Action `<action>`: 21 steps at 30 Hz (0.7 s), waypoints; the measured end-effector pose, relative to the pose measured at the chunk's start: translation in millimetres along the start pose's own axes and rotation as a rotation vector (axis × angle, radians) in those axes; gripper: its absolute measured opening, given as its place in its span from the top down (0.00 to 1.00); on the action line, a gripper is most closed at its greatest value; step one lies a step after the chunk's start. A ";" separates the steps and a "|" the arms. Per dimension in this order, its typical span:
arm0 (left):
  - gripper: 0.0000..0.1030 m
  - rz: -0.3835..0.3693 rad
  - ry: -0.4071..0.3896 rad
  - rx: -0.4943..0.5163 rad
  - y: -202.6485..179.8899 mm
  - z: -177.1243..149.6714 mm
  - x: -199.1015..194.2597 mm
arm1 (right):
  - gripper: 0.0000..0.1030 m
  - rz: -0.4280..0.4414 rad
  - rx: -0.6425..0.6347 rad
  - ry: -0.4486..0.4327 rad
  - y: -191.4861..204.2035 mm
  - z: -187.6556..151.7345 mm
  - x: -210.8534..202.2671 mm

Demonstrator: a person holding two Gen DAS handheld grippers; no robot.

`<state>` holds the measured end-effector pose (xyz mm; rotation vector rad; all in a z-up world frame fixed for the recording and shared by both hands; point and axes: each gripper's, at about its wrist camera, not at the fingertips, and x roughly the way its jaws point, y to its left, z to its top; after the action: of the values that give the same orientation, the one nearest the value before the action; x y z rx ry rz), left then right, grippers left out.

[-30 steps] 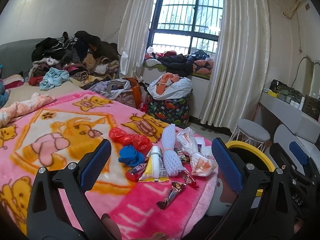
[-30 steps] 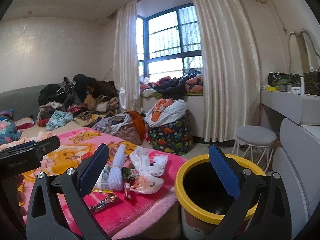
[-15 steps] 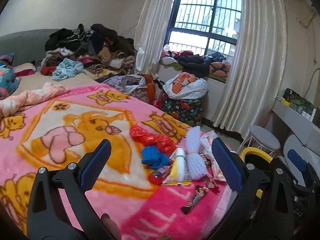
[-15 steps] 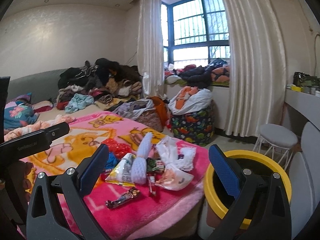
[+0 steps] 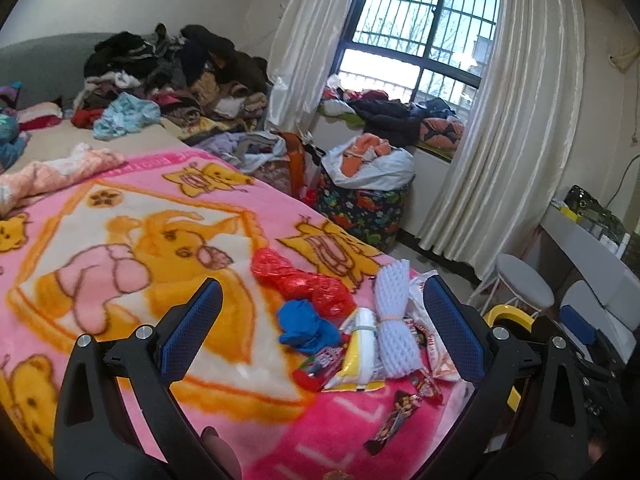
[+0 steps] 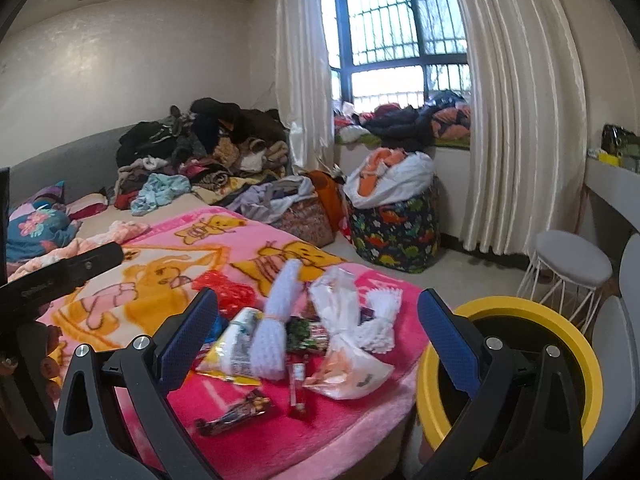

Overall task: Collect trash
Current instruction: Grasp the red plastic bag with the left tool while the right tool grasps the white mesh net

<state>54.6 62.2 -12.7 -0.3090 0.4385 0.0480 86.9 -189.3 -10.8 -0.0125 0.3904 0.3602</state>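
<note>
A heap of trash lies at the near corner of the pink blanket (image 5: pixel 120 216): a red net (image 5: pixel 304 280), a blue scrap (image 5: pixel 306 326), a white foam net (image 5: pixel 394 320), a yellow-white packet (image 5: pixel 358 360), a white bag (image 6: pixel 340 336) and a dark candy wrapper (image 6: pixel 236 416). A yellow-rimmed bin (image 6: pixel 576 344) stands beside the bed's corner. My left gripper (image 5: pixel 320 332) is open and empty above the heap. My right gripper (image 6: pixel 318 340) is open and empty, between heap and bin.
Piles of clothes (image 5: pixel 172 76) cover the far bed and window ledge. A dinosaur-print basket (image 6: pixel 394 228) and a white stool (image 6: pixel 568 264) stand on the floor by the curtains. A white desk (image 5: pixel 588 248) runs along the right.
Both grippers have swung left and tilted down toward the bed. The trash heap now sits more centrally between the fingers, and the bin has slid to the right edge.
</note>
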 end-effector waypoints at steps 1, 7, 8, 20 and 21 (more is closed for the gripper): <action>0.10 -0.003 0.008 -0.002 -1.5 0.6 4.7 | 0.06 -0.004 0.010 0.009 -5.0 0.8 3.1; 0.10 -0.097 0.072 0.004 -15.0 4.2 35.1 | 0.08 -0.038 0.076 0.081 -37.6 5.1 22.6; 0.10 -0.112 0.085 0.016 -18.6 4.8 40.0 | 0.11 -0.039 0.084 0.095 -42.4 4.5 26.2; 0.24 -0.161 0.213 0.091 -43.7 5.5 91.7 | 0.50 0.005 0.120 0.369 -68.3 -9.4 87.3; 0.25 -0.147 0.232 0.072 -38.9 5.6 98.7 | 0.52 0.005 0.119 0.386 -67.2 -10.7 91.8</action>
<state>150.6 24.8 -38.8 -0.2758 0.6448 -0.1481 185.3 -221.8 -58.9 0.0355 0.7936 0.3384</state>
